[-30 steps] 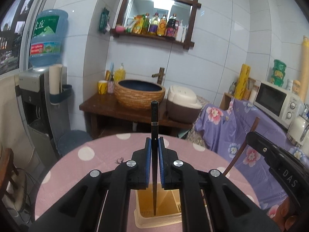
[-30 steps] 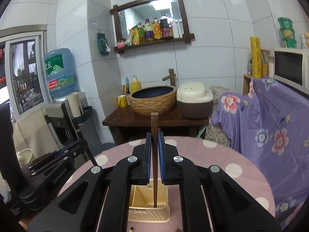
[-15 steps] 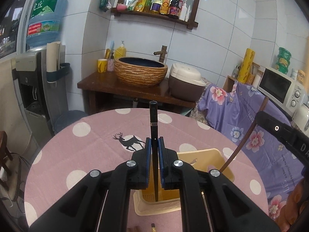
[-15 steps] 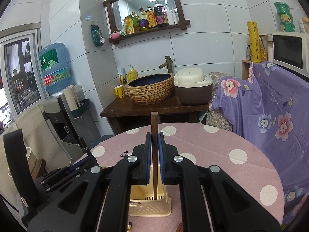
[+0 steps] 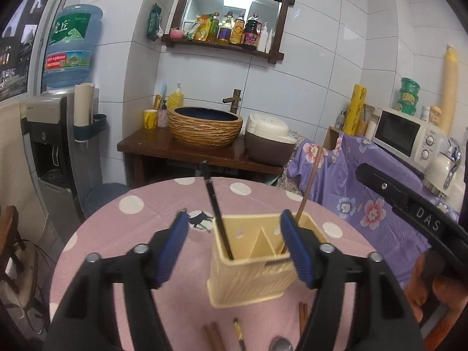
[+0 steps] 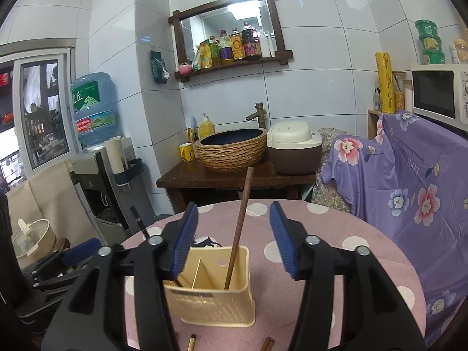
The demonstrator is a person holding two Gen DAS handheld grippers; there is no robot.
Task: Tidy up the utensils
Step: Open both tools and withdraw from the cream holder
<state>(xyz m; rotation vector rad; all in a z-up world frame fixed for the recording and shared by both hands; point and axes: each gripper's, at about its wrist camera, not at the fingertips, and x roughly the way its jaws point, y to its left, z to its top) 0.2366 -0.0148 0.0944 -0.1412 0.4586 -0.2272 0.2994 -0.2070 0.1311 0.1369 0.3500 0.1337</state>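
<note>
From the left wrist: the left gripper (image 5: 234, 244), clamped on the black chopstick (image 5: 217, 210) half a second ago, now gapes wide. The chopstick leans in the left compartment of the cream holder (image 5: 248, 266) on the pink dotted table (image 5: 117, 234). More utensils at the bottom edge are cut off.

From the right wrist: the right gripper (image 6: 231, 238) has likewise released; the brown chopstick (image 6: 239, 234) stands tilted in the holder's (image 6: 216, 301) right compartment. The black chopstick is mostly hidden behind a finger.
</note>
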